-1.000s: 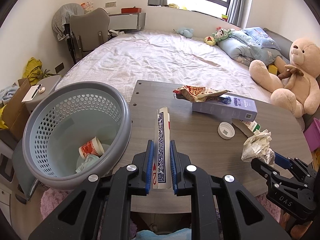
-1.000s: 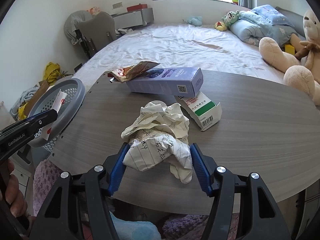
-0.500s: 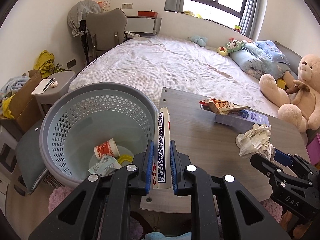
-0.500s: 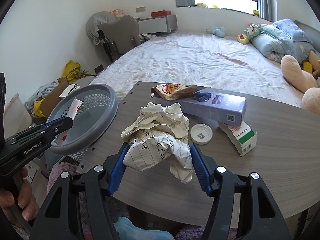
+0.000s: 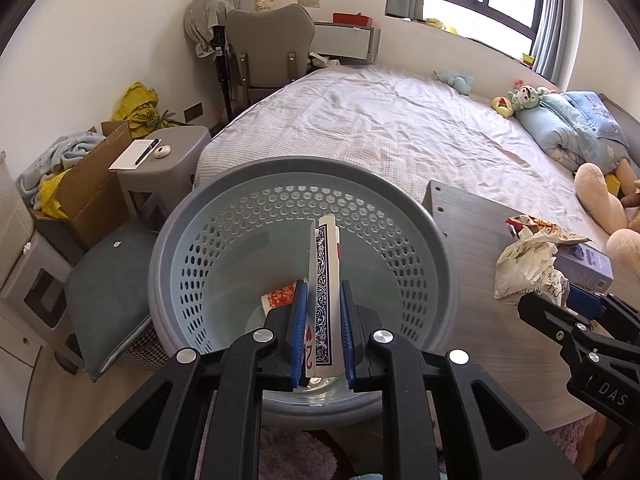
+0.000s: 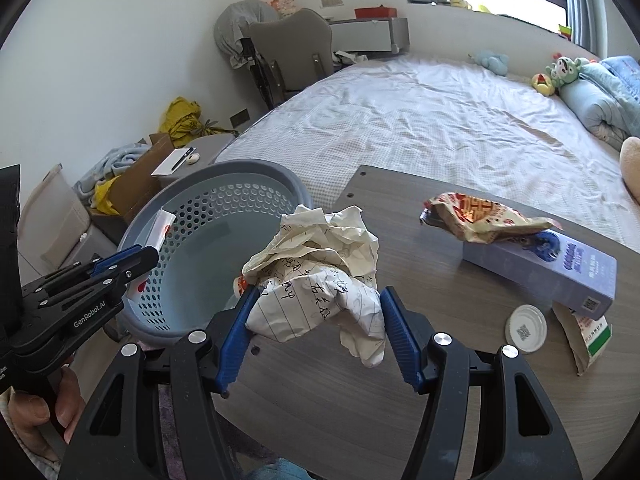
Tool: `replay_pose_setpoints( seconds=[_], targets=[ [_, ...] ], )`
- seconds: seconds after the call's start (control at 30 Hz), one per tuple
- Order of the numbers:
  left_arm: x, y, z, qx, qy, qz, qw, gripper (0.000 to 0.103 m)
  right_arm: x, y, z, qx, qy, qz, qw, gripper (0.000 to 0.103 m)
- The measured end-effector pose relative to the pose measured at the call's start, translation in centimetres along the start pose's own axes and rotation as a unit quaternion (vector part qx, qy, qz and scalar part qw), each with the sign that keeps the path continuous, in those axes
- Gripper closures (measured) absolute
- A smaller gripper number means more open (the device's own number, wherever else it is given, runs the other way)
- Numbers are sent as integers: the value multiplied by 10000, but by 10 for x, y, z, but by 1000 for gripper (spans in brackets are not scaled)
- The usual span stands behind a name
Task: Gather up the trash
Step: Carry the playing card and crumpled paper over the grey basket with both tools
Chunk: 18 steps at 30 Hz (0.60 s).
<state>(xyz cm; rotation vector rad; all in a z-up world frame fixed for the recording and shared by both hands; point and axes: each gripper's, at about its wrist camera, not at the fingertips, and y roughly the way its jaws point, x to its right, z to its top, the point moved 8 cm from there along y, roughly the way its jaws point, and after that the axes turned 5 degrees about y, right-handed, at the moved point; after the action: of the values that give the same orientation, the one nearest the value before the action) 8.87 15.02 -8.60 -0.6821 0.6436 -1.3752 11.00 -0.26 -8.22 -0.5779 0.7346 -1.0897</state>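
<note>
You are holding both loads at the grey perforated basket [image 5: 304,216], which is standing beside the table [image 6: 460,380]; a red-printed cup [image 5: 280,295] is lying inside. Your left gripper [image 5: 323,322] is clamping a card pack [image 5: 323,276], showing a red "2", over the basket's opening. Your right gripper [image 6: 316,320] is squeezing crumpled handwritten paper [image 6: 316,276] at the basket's rim.

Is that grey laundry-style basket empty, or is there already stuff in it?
Not empty. Inside the basket, a red-patterned paper cup lies at the bottom, partly hidden behind the left gripper.
</note>
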Motion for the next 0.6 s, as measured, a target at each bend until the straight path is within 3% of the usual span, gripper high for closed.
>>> replay_pose_setpoints(
  seconds=[0.37, 0.6],
  targets=[
    [-42, 20, 11, -17, -47, 392, 9992, 87, -53, 30, 22, -82, -447, 290, 9985, 42],
    [-52, 31, 14, -69, -33, 446, 9990, 87, -67, 48, 25, -205, -590, 343, 9975, 42]
  ],
)
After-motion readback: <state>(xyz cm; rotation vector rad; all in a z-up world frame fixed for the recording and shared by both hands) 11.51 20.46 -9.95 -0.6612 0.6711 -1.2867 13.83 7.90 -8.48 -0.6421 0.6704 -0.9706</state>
